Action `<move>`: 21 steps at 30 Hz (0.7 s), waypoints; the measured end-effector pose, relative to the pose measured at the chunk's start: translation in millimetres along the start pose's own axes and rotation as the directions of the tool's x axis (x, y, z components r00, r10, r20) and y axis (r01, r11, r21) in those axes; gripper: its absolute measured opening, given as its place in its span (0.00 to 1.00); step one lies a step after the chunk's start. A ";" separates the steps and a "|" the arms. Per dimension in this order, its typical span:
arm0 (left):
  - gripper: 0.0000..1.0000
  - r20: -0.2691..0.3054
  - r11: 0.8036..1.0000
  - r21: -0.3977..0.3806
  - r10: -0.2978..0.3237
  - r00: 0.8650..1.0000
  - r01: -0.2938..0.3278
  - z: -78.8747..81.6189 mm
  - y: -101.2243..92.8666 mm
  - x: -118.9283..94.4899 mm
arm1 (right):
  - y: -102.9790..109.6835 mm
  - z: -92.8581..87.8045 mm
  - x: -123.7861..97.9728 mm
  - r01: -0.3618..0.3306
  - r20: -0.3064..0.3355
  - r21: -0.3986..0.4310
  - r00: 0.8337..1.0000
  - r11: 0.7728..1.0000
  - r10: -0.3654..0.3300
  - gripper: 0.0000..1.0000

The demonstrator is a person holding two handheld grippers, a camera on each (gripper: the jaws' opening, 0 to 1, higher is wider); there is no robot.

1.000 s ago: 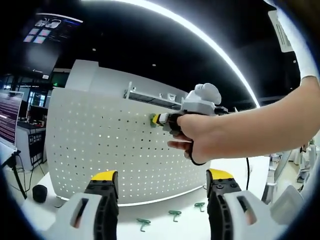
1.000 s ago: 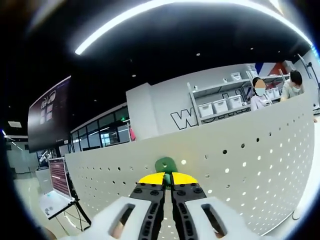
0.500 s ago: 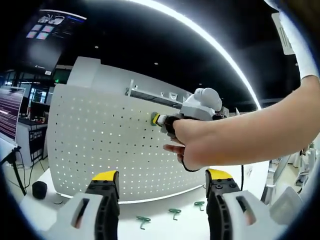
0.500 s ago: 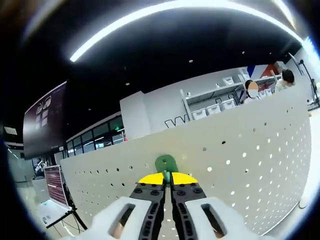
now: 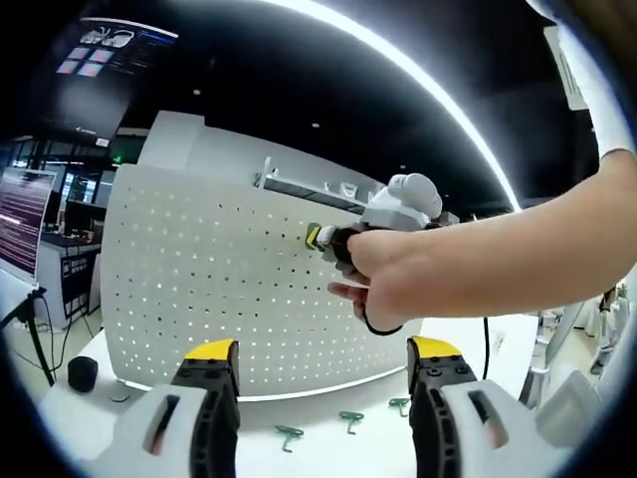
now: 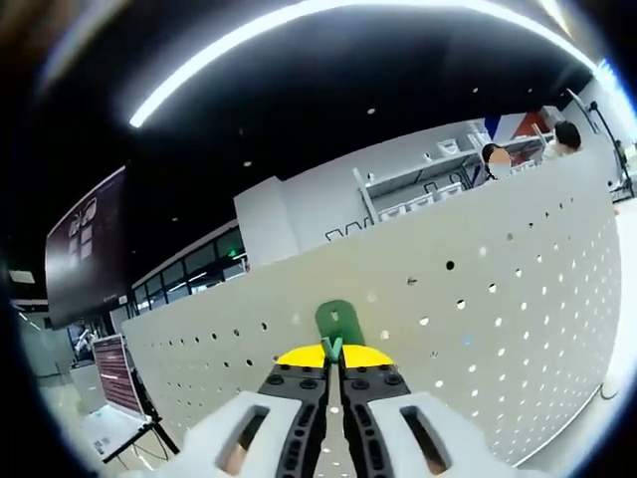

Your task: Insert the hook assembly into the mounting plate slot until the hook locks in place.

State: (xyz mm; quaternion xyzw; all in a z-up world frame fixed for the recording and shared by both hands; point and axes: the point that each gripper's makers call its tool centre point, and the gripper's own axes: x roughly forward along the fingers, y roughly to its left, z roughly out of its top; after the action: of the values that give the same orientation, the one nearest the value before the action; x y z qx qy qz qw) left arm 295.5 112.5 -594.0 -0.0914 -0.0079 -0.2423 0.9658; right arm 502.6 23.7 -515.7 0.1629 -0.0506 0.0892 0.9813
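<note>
Probably a lab or showroom: storage shelves (image 6: 418, 189) with bins, wall screens (image 5: 25, 219), glass-fronted rooms behind.

Right tool (image 5: 317, 237) at white pegboard (image 5: 189, 289), green hooks (image 5: 348, 420) on table (image 5: 90, 428)

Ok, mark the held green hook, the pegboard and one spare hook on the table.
green hook (image 6: 334, 321), right gripper view, its flat head.
pegboard (image 5: 199, 289), left gripper view, perforated face.
spare hook (image 5: 290, 435), left gripper view, its stem.

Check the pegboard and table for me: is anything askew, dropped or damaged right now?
Nothing stands out. The right gripper holds the green hook at the white pegboard, which stands upright and unmarked. Three spare green hooks lie apart on the table below, and the left gripper is open.
</note>
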 end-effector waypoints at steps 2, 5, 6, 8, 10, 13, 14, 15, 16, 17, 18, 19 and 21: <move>0.71 0.003 1.000 -0.004 0.001 1.000 -0.001 0.6 0.5 -0.3 | -0.6 -0.4 0.4 -0.011 -0.005 0.016 1.000 1.000 0.011 0.02; 0.71 0.003 1.000 -0.006 0.000 1.000 0.000 0.5 0.0 -0.6 | 1.0 -0.3 -0.9 -0.030 -0.017 -0.004 0.999 1.000 0.030 0.02; 0.71 0.000 1.000 -0.005 -0.003 1.000 0.003 0.1 -0.7 -0.6 | 0.6 0.1 -1.4 -0.035 -0.020 -0.001 0.999 0.999 0.035 0.03; 0.71 0.000 1.000 -0.001 -0.003 1.000 0.003 -0.1 -1.3 -0.6 | -1.8 1.1 -3.0 -0.038 -0.020 0.001 0.999 0.999 0.038 0.08; 0.72 -0.003 1.000 0.000 -0.003 1.000 0.003 -0.2 -1.8 -0.1 | -2.1 0.4 -5.6 -0.050 -0.028 0.012 0.998 0.999 0.051 0.14; 0.72 -0.001 1.000 0.001 -0.006 1.000 0.006 0.2 -2.5 0.5 | 3.0 -1.8 -9.6 -0.093 -0.043 -0.005 0.995 0.996 0.093 0.23; 0.72 -0.002 1.000 0.004 -0.005 1.000 0.005 0.4 -2.8 0.6 | 4.1 -0.6 -10.8 -0.103 -0.037 -0.007 0.994 0.995 0.103 0.27; 0.72 -0.003 1.000 0.006 -0.006 1.000 0.006 0.6 -3.1 0.7 | 7.1 1.5 -12.0 -0.122 -0.027 0.008 0.992 0.993 0.122 0.33; 0.73 -0.003 1.000 0.006 -0.006 1.000 0.006 0.6 -3.0 0.6 | 6.8 1.5 -12.6 -0.122 -0.032 0.002 0.992 0.992 0.122 0.39; 0.73 -0.003 1.000 0.009 -0.005 1.000 0.005 0.7 -2.8 0.3 | 8.4 1.1 -12.6 -0.137 -0.036 -0.014 0.990 0.991 0.136 0.41; 0.73 -0.004 1.000 0.009 -0.005 1.000 0.005 0.9 -3.0 0.2 | 12.6 -2.4 -12.9 -0.174 -0.060 -0.033 0.983 0.984 0.172 0.43; 0.73 -0.005 1.000 0.011 -0.003 1.000 0.003 1.2 -3.0 -0.4 | 13.9 -4.4 -13.2 -0.187 -0.075 -0.027 0.980 0.982 0.185 0.46; 0.73 -0.004 1.000 0.011 0.000 1.000 0.000 1.1 -2.3 -1.8 | 12.8 2.6 -15.3 -0.199 -0.051 -0.046 0.979 0.979 0.197 0.49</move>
State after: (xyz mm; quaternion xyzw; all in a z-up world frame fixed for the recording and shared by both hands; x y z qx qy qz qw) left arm 292.8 111.5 -592.6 -0.0854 -0.0073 -0.2424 0.9664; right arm 485.0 32.4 -511.3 0.1298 -0.0460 0.1888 0.9723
